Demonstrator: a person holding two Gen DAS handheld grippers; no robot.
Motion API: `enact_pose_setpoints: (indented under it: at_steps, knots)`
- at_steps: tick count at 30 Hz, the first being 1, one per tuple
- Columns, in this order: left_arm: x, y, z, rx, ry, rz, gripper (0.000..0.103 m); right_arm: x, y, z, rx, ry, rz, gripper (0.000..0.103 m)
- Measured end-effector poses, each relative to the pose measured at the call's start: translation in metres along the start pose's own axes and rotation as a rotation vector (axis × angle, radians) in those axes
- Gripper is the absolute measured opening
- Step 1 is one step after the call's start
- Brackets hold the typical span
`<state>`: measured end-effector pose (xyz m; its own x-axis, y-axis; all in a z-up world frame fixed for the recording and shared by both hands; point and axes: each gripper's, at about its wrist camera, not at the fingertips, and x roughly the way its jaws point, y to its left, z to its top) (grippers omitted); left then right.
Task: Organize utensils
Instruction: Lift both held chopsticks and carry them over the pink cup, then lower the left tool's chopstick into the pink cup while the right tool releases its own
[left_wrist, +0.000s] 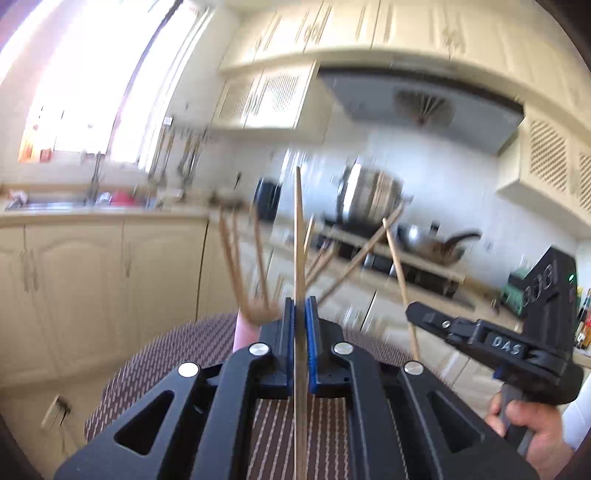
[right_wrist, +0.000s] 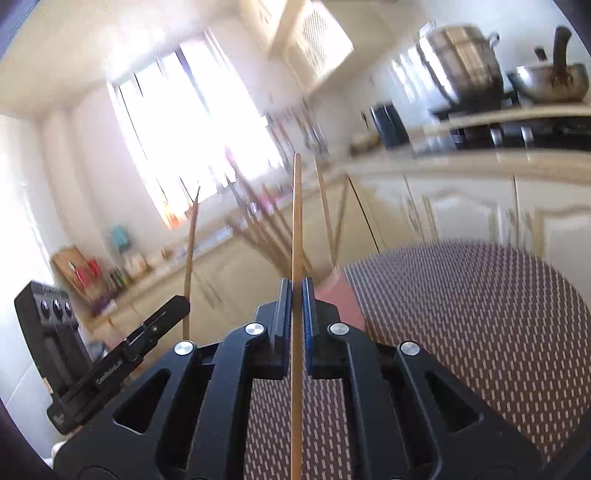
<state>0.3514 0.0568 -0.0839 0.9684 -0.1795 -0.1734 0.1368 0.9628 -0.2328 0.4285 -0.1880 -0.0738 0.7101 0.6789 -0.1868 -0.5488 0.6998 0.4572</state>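
Each gripper clamps one slim wooden chopstick above the woven table mat.

The left gripper pinches a pale, tapering chopstick between ribbed blue pads; the right gripper nips a smooth round chopstick. Just beyond both, a pink holder fans more sticks over the brown basket-weave mat.

In the left wrist view, raised letters reading "DAS" stood on the black arm of the right hand-held gripper; larger letters on its upright body behind were too blurred to read. In the right wrist view, a small white word ran along the arm of the left hand-held gripper, too smeared to make out.
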Motion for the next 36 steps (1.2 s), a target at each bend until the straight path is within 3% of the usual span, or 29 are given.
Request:
enact_pose_setpoints:
  at_steps: [7,18,29,36]
  knots:
    - [0.045,0.004,0.027,-0.032,-0.100,-0.043,0.006,0.044,-0.015,0.029,-0.017,-0.144,0.028,0.006]
    - [0.127,0.028,0.033,-0.040,-0.202,0.019,0.006,0.112,-0.038,0.036,-0.038,-0.249,0.056,0.006]
    - [0.157,0.030,0.034,-0.017,-0.274,0.038,0.006,0.142,-0.047,0.033,-0.023,-0.301,0.124,0.006]
    - [0.169,0.032,0.025,-0.025,-0.251,0.043,0.006,0.149,-0.047,0.024,-0.053,-0.278,0.122,0.006]
